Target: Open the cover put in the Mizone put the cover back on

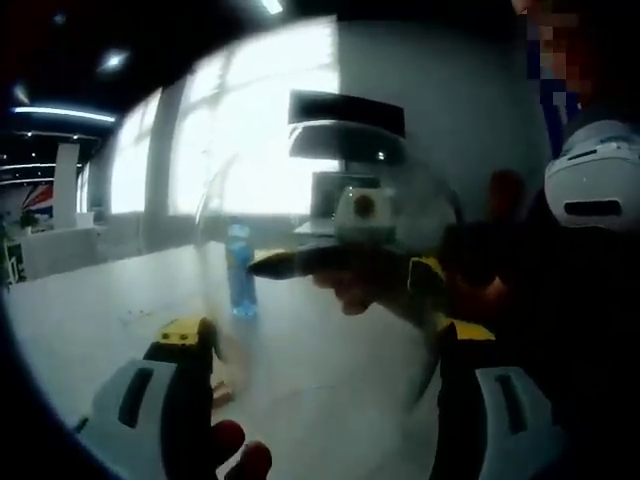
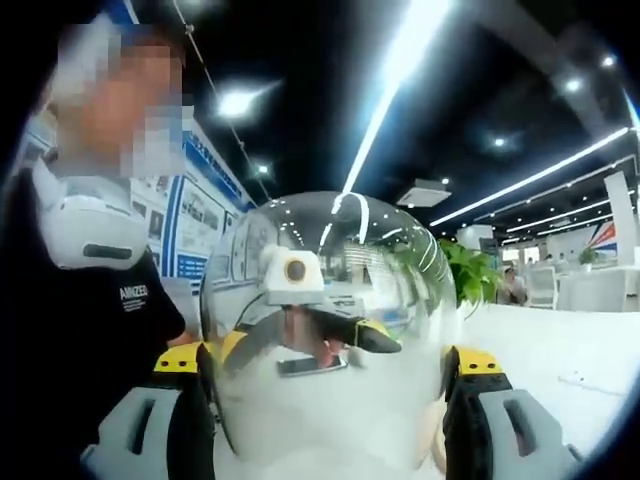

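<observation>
A clear dome cover (image 1: 330, 230) is lifted off the white table (image 1: 100, 310), and my left gripper (image 1: 320, 335) is shut on it, one jaw at each side. In the right gripper view the same cover (image 2: 330, 290) sits between the jaws of my right gripper (image 2: 327, 365), which is shut on it from the opposite side. Through the plastic each view shows the other gripper's yellow-and-black jaws pointing back at it. The blue Mizone bottle (image 1: 240, 272) stands upright on the table beyond the cover, left of centre.
A person in dark clothes with a white device on the chest (image 1: 595, 180) (image 2: 90, 215) stands close behind the cover. A small tan object (image 1: 222, 390) lies on the table by my left jaw. A green plant (image 2: 470, 272) and more white tabletop (image 2: 560, 350) lie to the right.
</observation>
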`<action>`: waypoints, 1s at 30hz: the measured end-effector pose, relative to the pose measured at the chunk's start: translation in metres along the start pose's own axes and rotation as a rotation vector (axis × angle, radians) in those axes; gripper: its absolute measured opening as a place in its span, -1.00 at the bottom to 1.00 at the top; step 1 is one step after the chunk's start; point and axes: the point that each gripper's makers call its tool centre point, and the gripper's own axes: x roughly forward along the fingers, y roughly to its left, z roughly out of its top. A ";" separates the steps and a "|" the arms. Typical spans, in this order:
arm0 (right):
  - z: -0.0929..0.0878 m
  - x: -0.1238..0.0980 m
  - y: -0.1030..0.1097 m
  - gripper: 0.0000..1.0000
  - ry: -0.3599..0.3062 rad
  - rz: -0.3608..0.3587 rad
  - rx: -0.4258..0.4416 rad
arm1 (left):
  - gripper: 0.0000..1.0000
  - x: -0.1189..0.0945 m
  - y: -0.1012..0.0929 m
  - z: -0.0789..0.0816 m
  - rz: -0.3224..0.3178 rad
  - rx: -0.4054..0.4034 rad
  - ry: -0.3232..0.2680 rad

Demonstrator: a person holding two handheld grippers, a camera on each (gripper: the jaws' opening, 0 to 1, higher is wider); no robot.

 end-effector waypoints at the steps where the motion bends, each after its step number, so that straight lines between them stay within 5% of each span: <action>1: 0.000 0.000 0.000 0.78 -0.004 0.000 -0.003 | 0.57 0.000 0.000 0.000 0.001 0.007 0.000; 13: -0.003 -0.022 0.002 0.60 -0.041 -0.017 -0.027 | 0.57 -0.016 0.007 -0.009 0.076 0.004 0.030; 30: -0.005 -0.057 -0.004 0.26 -0.072 -0.159 -0.017 | 0.05 -0.067 0.012 0.005 0.206 0.021 -0.054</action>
